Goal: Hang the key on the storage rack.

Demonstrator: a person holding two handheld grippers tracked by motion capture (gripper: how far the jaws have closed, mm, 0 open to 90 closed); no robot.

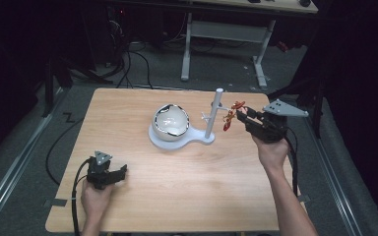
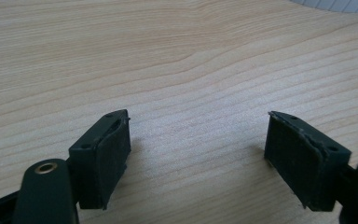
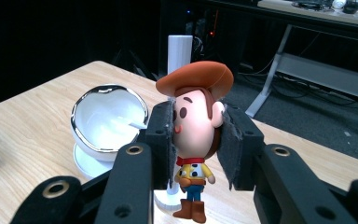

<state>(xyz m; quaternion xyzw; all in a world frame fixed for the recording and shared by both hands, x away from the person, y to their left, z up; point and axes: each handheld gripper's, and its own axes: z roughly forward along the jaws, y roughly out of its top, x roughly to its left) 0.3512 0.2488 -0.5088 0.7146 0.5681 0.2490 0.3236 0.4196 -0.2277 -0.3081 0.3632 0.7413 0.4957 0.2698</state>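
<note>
I have the right gripper (image 3: 196, 140) clamped on the head of the cowboy figure (image 3: 195, 126), held above the table (image 1: 177, 196) at about three o'clock of the white stand (image 1: 211, 114) and its bowl (image 1: 171, 122). My left gripper (image 2: 198, 154) rests at seven o'clock, its jaws apart over bare wood.

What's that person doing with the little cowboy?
A person holds a claw in each hand at a wooden table. The right claw is pinching a cowboy toy by its head, up in the air beside the white post of a stand. A white bowl sits on that stand's base. The left claw is open with nothing in it, low over the table near the person.
</note>
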